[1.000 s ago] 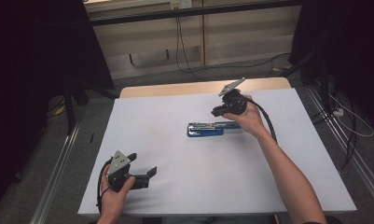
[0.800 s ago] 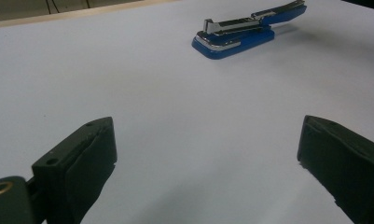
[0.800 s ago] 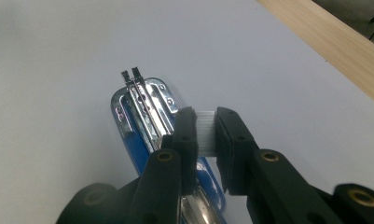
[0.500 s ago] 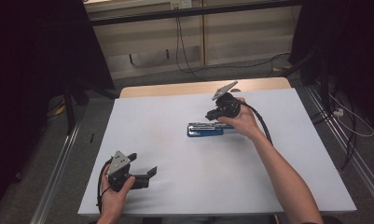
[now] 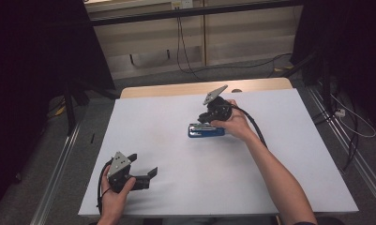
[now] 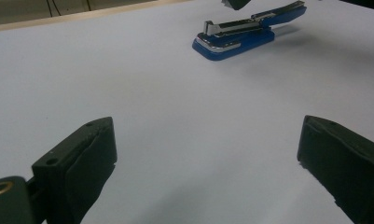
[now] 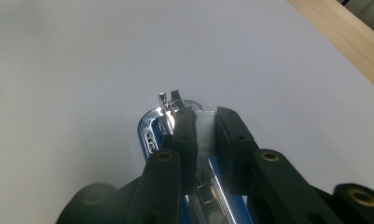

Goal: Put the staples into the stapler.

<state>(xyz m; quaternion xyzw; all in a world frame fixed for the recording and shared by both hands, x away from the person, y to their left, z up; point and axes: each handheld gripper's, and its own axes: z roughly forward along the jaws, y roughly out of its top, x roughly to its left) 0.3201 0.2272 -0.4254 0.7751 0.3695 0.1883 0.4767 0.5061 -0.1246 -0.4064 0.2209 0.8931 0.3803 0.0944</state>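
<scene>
Over the last second the right gripper point(image 5: 205, 118) had travelled from beside the far end of the blue-and-chrome desk stapler point(image 5: 205, 131) to a spot directly over it, dropping only slightly, while the left gripper point(image 5: 148, 176) had not moved from the near left part of the white table sheet point(image 5: 176, 187). The stapler lay on its base a little right of the sheet's middle, its top arm swung up off the magazine, as the left gripper view point(image 6: 240, 32) made plain. In the right gripper view the two black jaws stood nearly closed, pinched on a thin silvery strip of staples point(image 7: 205, 133) held just above the open chrome channel of the stapler point(image 7: 152, 126). The left gripper's jaws were spread wide with nothing between them, resting low over bare sheet and well apart from the stapler. By the look of it the work was reloading, and the shift meant the strip had been lined up with the magazine; lowering it into the channel was probably what remained, then closing the top arm.
</scene>
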